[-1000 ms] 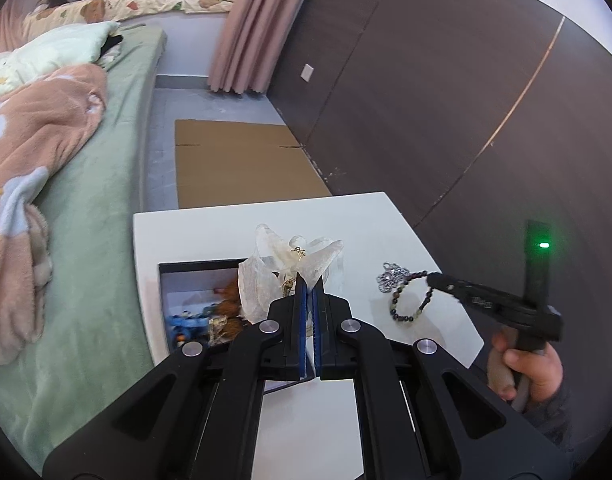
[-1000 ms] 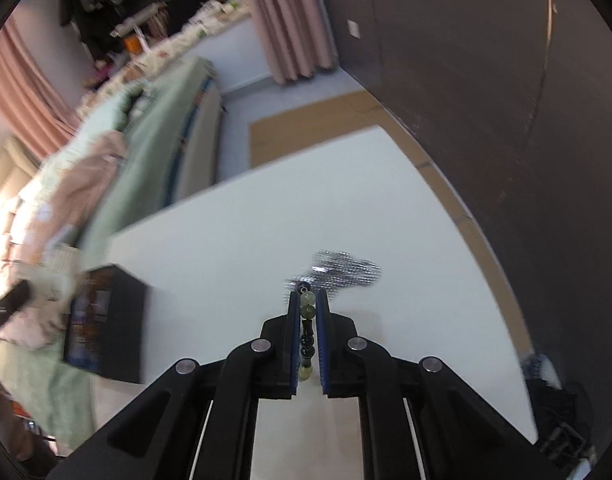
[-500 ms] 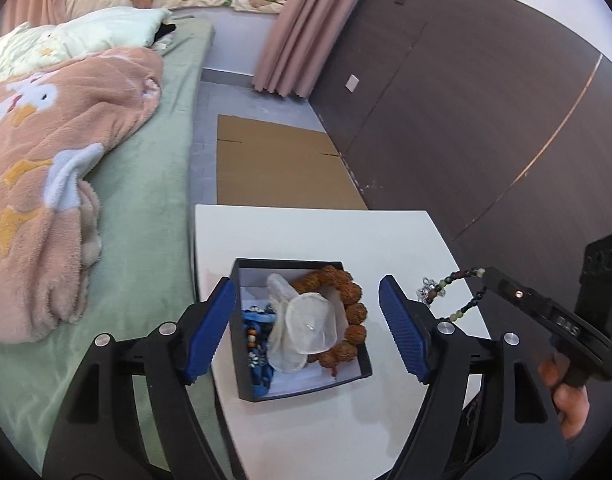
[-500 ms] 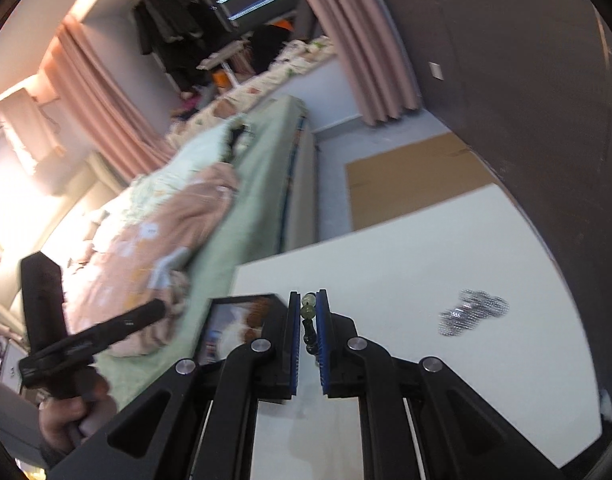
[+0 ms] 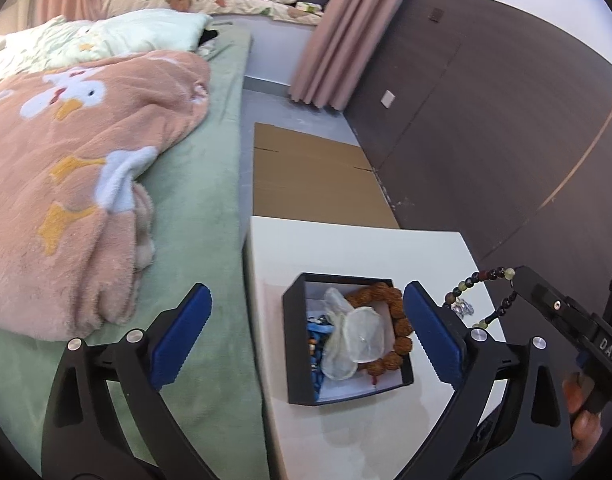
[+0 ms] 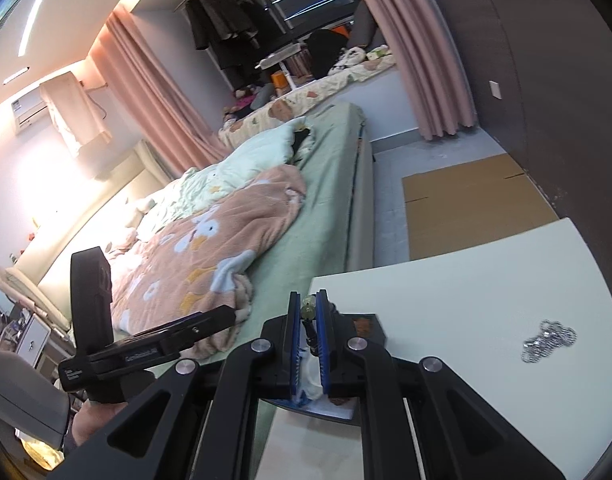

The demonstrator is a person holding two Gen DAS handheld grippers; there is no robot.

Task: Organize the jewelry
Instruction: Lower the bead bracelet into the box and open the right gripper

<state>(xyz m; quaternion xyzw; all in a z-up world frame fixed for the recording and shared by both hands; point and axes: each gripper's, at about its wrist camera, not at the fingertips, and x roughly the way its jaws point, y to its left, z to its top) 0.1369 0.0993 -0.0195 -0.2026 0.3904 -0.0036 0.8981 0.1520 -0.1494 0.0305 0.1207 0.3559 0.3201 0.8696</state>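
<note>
The right hand-held gripper pinches a dark beaded bracelet by one bead, its loop dangling above the tabletop just right of the black box near the tabletop's left edge. The left hand-held gripper is spread wide, empty. Risk — the swinging loop may catch the box wall and spill outside.

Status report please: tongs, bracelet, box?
Left tongs open above box. Right tongs shut on bracelet, airborne beside box. Silver piece on table.
</note>
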